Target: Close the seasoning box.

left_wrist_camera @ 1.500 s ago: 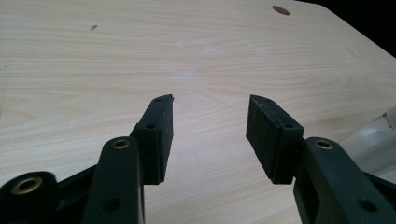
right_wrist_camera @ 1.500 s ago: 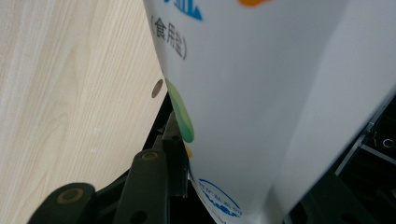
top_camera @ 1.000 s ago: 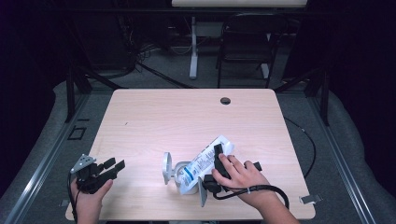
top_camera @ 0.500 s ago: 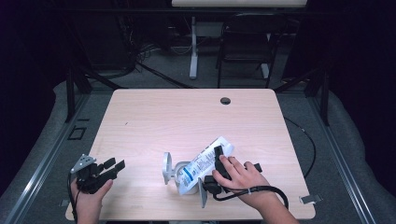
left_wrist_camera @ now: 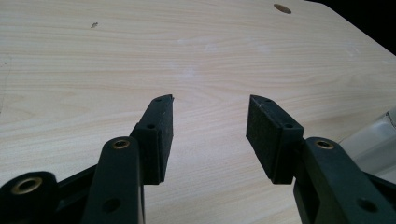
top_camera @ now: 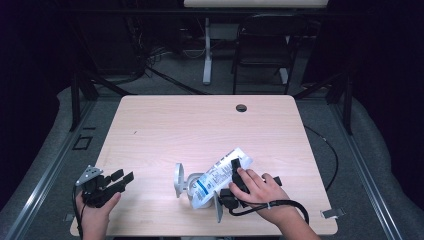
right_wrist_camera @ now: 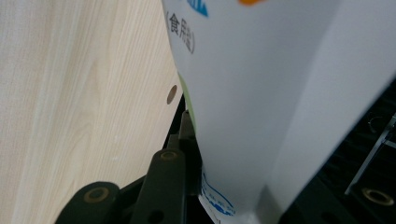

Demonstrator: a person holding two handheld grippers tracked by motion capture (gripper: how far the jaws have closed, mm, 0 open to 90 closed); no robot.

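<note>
Right hand-held gripper (top_camera: pixel 235 172) I have clenched on the white pouch (top_camera: pixel 217 177), which lies tilted across a small metal stand (top_camera: pixel 181 181) at the table's (top_camera: pixel 200 125) near edge. Left hand-held gripper (top_camera: pixel 120 180) waits released, well apart. I judge the grasp done; lifting and placing remain.

A wooden table (top_camera: pixel 165 130) (one cable hole (top_camera: pixel 241 108)).

A light wooden table (top_camera: pixel 200 125) with a small round dark hole (top_camera: pixel 241 108) fills the middle of the frame. At lower centre, the right gripper (top_camera: pixel 235 172) presses on a white plastic pouch with blue print (top_camera: pixel 220 176), which lies tilted. At lower left, the left gripper (top_camera: pixel 122 176) rests with its jaws apart.
</note>
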